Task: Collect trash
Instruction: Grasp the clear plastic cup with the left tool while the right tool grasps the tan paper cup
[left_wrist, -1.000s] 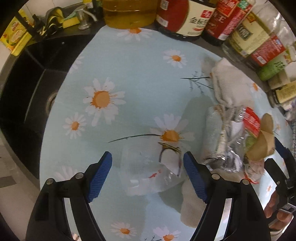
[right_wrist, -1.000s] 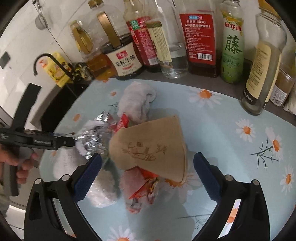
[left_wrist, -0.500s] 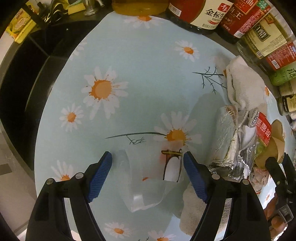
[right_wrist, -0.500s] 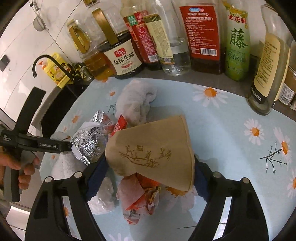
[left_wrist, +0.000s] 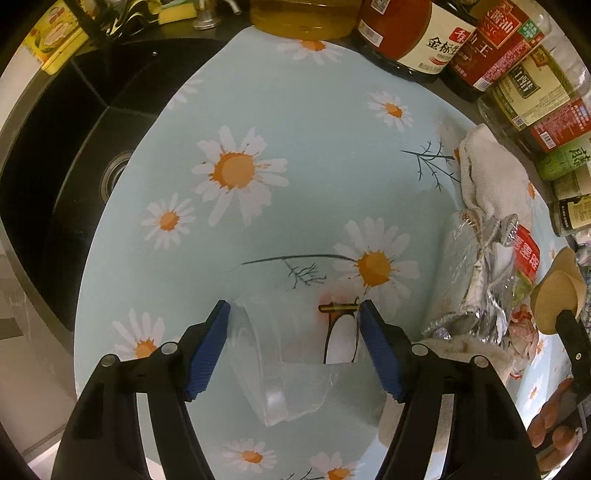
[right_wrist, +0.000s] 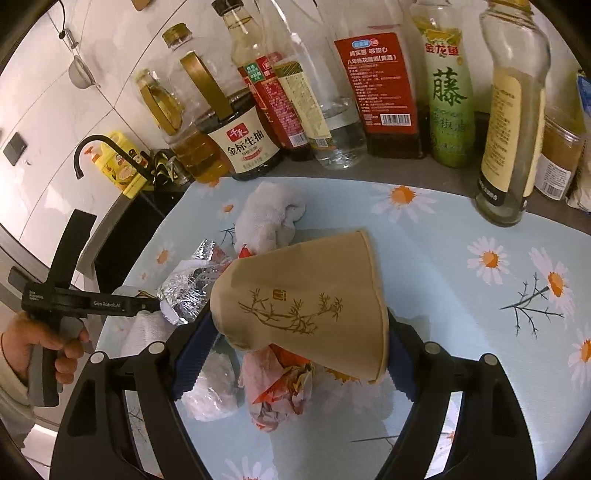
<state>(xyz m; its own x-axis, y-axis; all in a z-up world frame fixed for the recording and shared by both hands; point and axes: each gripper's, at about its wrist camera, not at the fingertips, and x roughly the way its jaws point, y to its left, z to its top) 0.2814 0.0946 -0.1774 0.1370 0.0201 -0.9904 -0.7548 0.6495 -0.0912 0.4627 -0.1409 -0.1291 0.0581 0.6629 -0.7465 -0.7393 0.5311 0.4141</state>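
Closing in since a moment ago, my left gripper (left_wrist: 295, 343) is narrowing its jaws around the clear plastic cup (left_wrist: 284, 354), while my right gripper (right_wrist: 291, 354) is now clamping the paper cup (right_wrist: 303, 295).

On the left, the clear cup is lying on its side on the daisy tablecloth (left_wrist: 258, 122) between my blue pads; whether they are pressing it yet I cannot tell. Further right, crumpled foil (left_wrist: 476, 288), a white cloth (left_wrist: 491, 173) and a red wrapper (right_wrist: 280, 384) are lying together, the wrapper under the tilted paper cup, gripped at both sides.
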